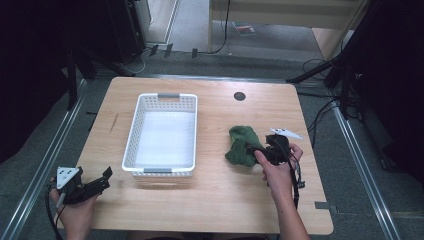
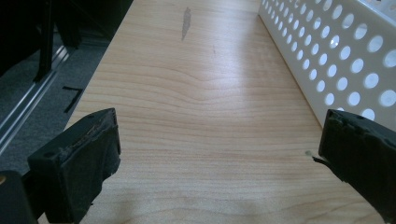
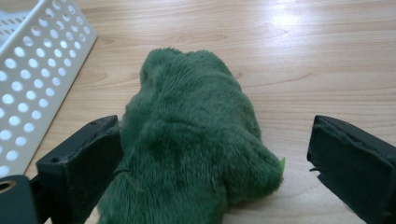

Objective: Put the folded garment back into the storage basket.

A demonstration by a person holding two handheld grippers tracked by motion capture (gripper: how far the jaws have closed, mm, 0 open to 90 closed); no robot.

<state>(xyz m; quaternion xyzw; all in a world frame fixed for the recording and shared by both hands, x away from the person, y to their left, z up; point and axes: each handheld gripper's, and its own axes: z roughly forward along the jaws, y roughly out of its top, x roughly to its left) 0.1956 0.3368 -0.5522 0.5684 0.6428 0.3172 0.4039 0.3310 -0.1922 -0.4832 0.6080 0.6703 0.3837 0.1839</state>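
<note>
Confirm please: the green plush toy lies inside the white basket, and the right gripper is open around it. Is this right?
Not quite. The toy lies on the table, to the right of the basket, not inside it; the high view shows the basket empty. The rest holds: in the right gripper view, the right gripper is open with its jaws on either side of the toy.

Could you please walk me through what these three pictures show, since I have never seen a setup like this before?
There is no robot here: a person holds a black two-jaw tool in each hand. The high view looks down on a light wooden table. A white perforated plastic basket stands on it, empty, beside a fluffy dark green plush toy. The other two pictures come from cameras riding on the tools. The left gripper is open over bare wood by the basket's wall. The right gripper is open with its jaws either side of the plush toy, not yet closed on it. Nothing is held.
</note>
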